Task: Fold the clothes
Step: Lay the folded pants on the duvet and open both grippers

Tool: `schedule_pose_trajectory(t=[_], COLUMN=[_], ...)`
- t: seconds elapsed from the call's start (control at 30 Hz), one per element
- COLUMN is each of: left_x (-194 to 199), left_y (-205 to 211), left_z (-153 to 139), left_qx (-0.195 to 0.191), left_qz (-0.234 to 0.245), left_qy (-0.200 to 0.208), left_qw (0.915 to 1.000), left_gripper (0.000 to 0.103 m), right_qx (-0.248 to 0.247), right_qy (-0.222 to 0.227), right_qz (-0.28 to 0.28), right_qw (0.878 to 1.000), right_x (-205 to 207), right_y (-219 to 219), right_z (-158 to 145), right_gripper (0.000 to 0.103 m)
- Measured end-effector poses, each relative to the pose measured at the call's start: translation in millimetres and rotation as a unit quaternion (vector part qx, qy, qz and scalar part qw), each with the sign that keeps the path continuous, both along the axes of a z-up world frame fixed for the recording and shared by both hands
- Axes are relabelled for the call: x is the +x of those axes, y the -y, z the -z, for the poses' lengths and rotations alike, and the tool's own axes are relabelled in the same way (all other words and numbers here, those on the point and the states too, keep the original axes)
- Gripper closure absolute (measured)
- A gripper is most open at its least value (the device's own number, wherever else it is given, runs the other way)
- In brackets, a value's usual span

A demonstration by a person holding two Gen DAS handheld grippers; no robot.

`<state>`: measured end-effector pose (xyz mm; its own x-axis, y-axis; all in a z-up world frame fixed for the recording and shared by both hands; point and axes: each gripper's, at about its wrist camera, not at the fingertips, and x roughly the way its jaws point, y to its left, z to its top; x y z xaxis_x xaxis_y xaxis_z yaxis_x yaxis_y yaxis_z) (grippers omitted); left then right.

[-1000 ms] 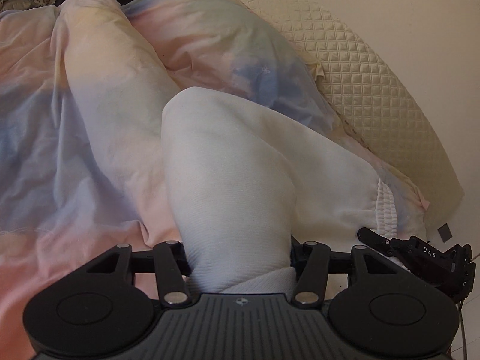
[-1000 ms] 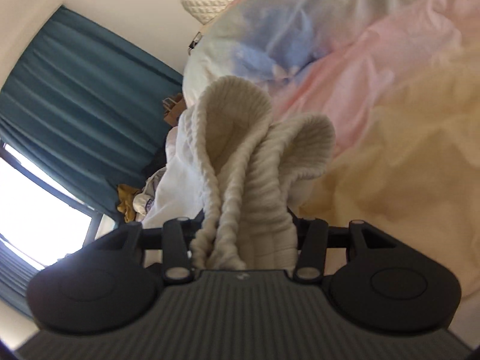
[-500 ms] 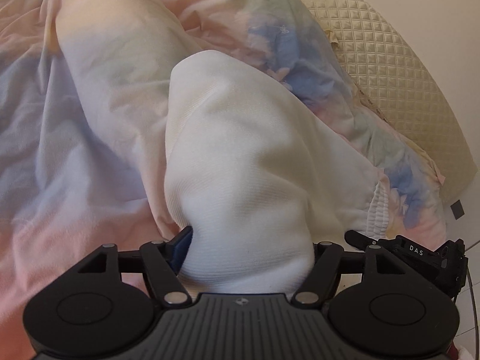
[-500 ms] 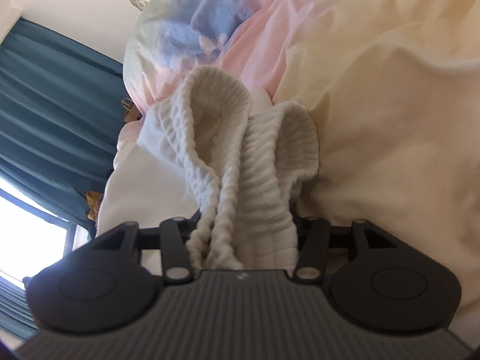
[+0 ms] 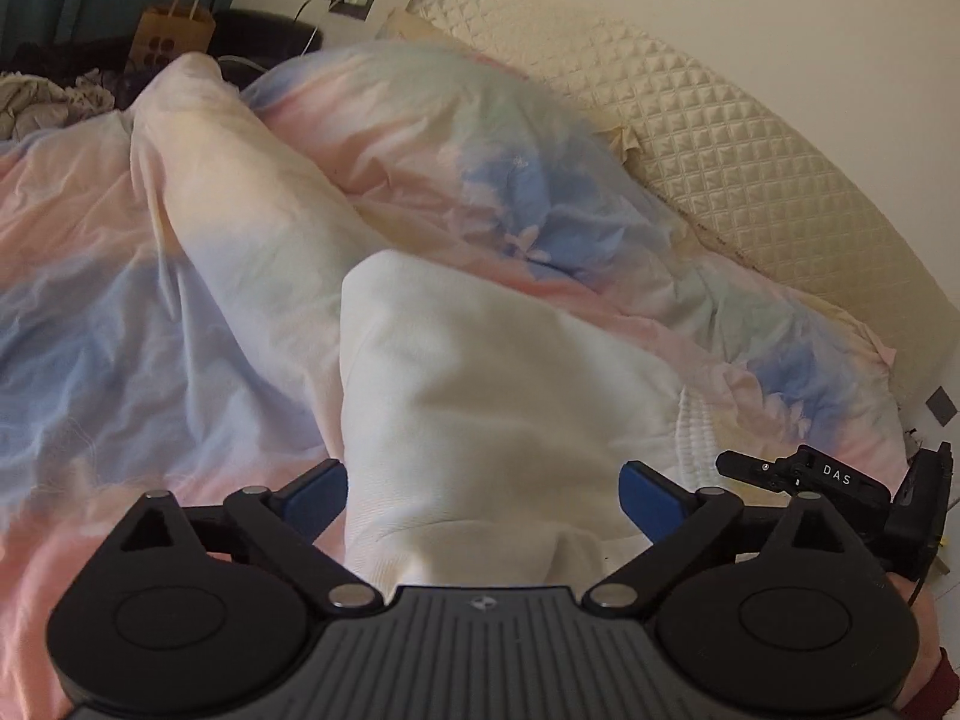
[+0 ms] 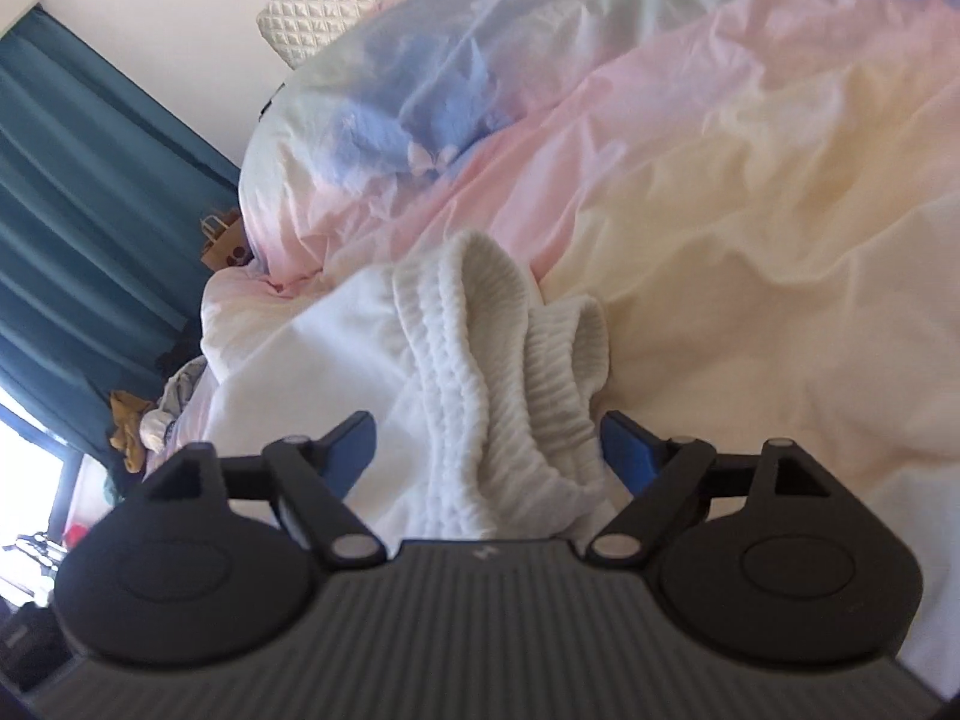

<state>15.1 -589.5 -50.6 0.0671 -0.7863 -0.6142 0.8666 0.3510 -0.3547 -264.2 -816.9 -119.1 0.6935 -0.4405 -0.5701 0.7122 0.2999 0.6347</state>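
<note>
Writing: "DAS" in white letters on a black device [image 5: 837, 476] seen at the right of the left tool. No other lettering could be read.

Left tool [image 5: 483, 492]: jaws were opening, blue pads [image 5: 645, 495] standing wide. A fold of the white garment [image 5: 480, 396] lay between them; the left pad sat just beside the cloth, and whether it touched could not be told. The right pad stood apart from it.

Right tool [image 6: 486, 447]: jaws were opening, pads [image 6: 351, 450] spread. The garment's ribbed band [image 6: 510, 360] was bunched between them; its right edge lay against or just beside the right pad, and contact could not be told. The left pad stood clear.

Garment: white, smooth knit ahead of the left tool, ribbed elastic ahead of the right; it lay on the bed, running forward from both tools.

Bed cover [image 5: 150, 300]: crumpled, pastel pink, blue and yellow, spreading ahead and to both sides.

Headboard [image 5: 750, 150]: cream, quilted in diamonds, far ahead and right of the left tool.

Paper bag [image 5: 174, 30]: brown with dark dots, far ahead-left, beside a teal curtain [image 6: 90, 210].

Wall socket [image 5: 348, 2]: with a cable, far ahead.

Clothes heap [image 6: 144, 420]: left of the right tool, beneath the curtain.
</note>
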Motion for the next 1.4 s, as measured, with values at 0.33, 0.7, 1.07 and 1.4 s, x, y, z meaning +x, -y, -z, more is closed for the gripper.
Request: schedule_pose_trajectory(t=[0.33, 0.7, 1.07, 1.4], left_x=[-102, -186, -230, -231], left_y=[-119, -246, -297, -318], left_z=[-134, -190, -161, -121], left_qx=[-0.061, -0.087, -0.083, -0.049], left_qz=[-0.041, -0.088, -0.091, -0.101], left_qy=[0.155, 0.228, 0.256, 0.260], left_qw=[0.9852, 0.9658, 0.9588, 0.9592], left_gripper=[0.000, 0.000, 0.000, 0.000], right_qx=[-0.224, -0.290, -0.288, -0.258], right_qy=[-0.072, -0.084, -0.111, -0.153], right_qz=[-0.031, -0.048, -0.012, -0.009], right_qw=[0.971, 0.952, 0.951, 0.954], right_x=[-20, -44, -51, -42], right_y=[-121, -253, -324, -344], right_z=[-116, -171, -138, -109], right_gripper=[0.000, 0.000, 0.000, 0.000])
